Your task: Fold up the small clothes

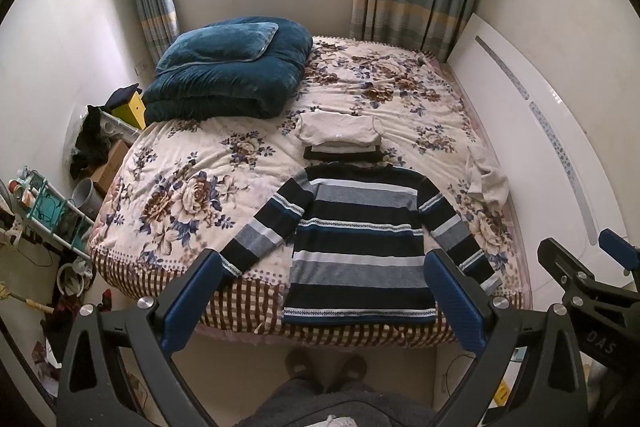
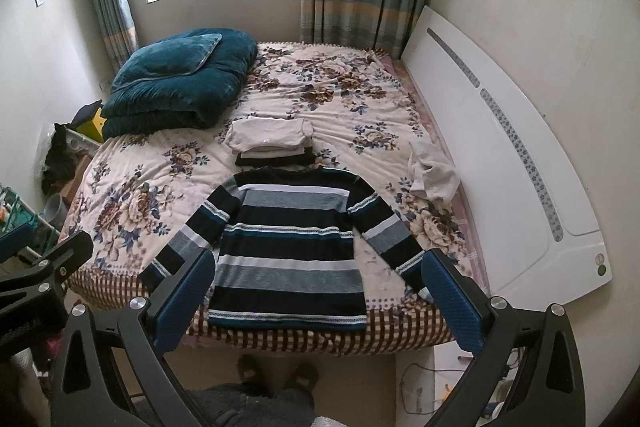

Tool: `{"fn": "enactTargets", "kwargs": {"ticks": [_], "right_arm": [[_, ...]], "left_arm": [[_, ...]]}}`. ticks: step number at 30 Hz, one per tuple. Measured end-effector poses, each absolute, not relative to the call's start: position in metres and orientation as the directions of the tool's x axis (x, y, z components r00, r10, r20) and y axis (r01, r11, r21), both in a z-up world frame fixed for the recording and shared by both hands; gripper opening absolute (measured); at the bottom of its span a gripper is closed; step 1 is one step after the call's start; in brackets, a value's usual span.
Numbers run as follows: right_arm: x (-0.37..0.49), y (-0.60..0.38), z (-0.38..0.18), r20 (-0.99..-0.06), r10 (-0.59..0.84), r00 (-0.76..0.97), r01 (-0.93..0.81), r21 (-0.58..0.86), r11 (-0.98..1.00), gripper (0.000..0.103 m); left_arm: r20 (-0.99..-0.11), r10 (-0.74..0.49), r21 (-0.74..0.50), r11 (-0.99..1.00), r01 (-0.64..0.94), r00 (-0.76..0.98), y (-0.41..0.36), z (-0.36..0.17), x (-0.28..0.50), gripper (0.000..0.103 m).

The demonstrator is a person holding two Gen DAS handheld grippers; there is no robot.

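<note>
Currently listed: one striped sweater [image 1: 356, 247], laid flat and face-up on the floral bedspread [image 1: 180, 187], hem at the near edge of the bed, collar pointing away toward the window, both sleeves splayed outward and down. Its long axis runs from hem to collar, straight ahead of both tools. Beyond the collar, just touching or nearly so, sits a stack of folded clothes [image 1: 340, 139], white on top of dark; off to the sweater's right lies a crumpled pale garment [image 1: 486, 179], not yet folded. Beyond the sweater's left shoulder rests a folded teal quilt [image 1: 228, 79]. Left gripper [image 1: 324, 303]: jaws spread wide, holding nothing, hovering before the hem and clear of the cloth, its fingers framing the sweater's body. Right gripper [image 2: 316, 299]: likewise released and empty, poised above the hem, fingers straddling the same width. By position the left tool is nearer the sweater's left sleeve, the right tool nearer the right sleeve. Judgement: folding of this item is not yet begun; a sleeve fold inward appears the likely first step, each tool taking its own side.
</note>
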State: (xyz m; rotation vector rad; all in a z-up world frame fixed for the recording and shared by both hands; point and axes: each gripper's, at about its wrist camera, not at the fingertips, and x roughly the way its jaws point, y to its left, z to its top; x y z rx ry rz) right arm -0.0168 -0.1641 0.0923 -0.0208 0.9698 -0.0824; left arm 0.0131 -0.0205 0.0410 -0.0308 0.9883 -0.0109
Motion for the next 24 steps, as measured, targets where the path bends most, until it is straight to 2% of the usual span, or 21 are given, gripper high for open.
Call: {"fn": "enactTargets", "kwargs": {"ticks": [5, 8, 10, 11, 15, 24], "right_arm": [[-0.008, -0.157, 0.109, -0.826, -0.071, 0.56, 0.074, -0.035, 0.997, 0.103], [0.004, -0.162, 0.093, -0.831, -0.056, 0.553, 0.107, 0.004, 0.994, 0.103], [0.015, -0.172, 0.072, -0.842, -0.062, 0.536, 0.151, 0.024, 0.988, 0.103], [0.023, -0.18, 0.056, -0.853, -0.069, 0.518, 0.186, 0.034, 0.982, 0.103], [0.048, -0.227, -0.018, -0.89, -0.12, 0.439, 0.339, 0.04, 0.94, 0.103], [0.064, -0.397, -0.231, -0.964, -0.157, 0.216, 0.664, 0.028, 0.747, 0.103]], "left_arm": [[-0.828, -0.012, -0.025, 1.0, -0.014, 0.561, -0.015, 0.037, 0.025, 0.103], [-0.805, 0.022, 0.004, 0.999, -0.032, 0.593, -0.009, 0.024, 0.046, 0.103], [-0.806, 0.019, 0.004, 1.0, -0.026, 0.592, -0.008, -0.004, 0.076, 0.103], [-0.805, 0.017, 0.004, 1.0, -0.024, 0.593, -0.007, -0.01, 0.077, 0.103], [-0.839, 0.036, 0.06, 0.998, 0.026, 0.543, -0.023, -0.094, 0.124, 0.103], [-0.917, 0.12, 0.14, 0.99, 0.027, 0.381, -0.076, -0.272, 0.214, 0.103]]}}
